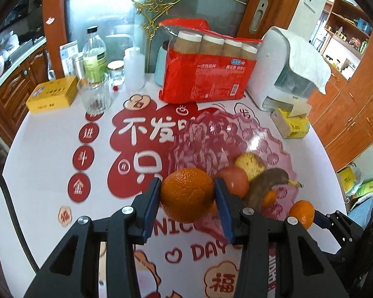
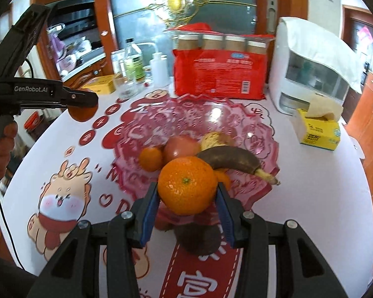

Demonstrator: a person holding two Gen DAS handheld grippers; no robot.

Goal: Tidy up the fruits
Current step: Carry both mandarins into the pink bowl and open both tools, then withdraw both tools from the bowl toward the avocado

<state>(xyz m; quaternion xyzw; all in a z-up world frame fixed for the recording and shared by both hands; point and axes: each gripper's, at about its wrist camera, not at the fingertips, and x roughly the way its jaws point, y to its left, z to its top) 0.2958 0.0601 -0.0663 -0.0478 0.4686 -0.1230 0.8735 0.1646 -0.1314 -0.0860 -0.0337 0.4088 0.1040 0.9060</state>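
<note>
1. Left tool (image 1: 187, 193) holds an orange (image 1: 187, 195) between its blue pads, lifted above the bench (image 1: 37, 173).
2. Right tool (image 2: 187, 193) grips a second orange (image 2: 187, 185) the same way, stem mark facing up.
3. Ahead of both tools sits a pink glass bowl (image 2: 258, 134) with a brown banana (image 2: 233, 161), a tomato (image 2: 180, 146), a small orange (image 2: 151, 158) and a yellowish fruit (image 2: 215, 139).
4. Just below the right tool, a dark fruit (image 2: 199, 238) lies on the bench.
5. Beyond the bowl stand a red cup pack (image 1: 206, 74) and a white dispenser (image 1: 278, 74); a tissue box (image 2: 318, 131) lies right of it.
</note>
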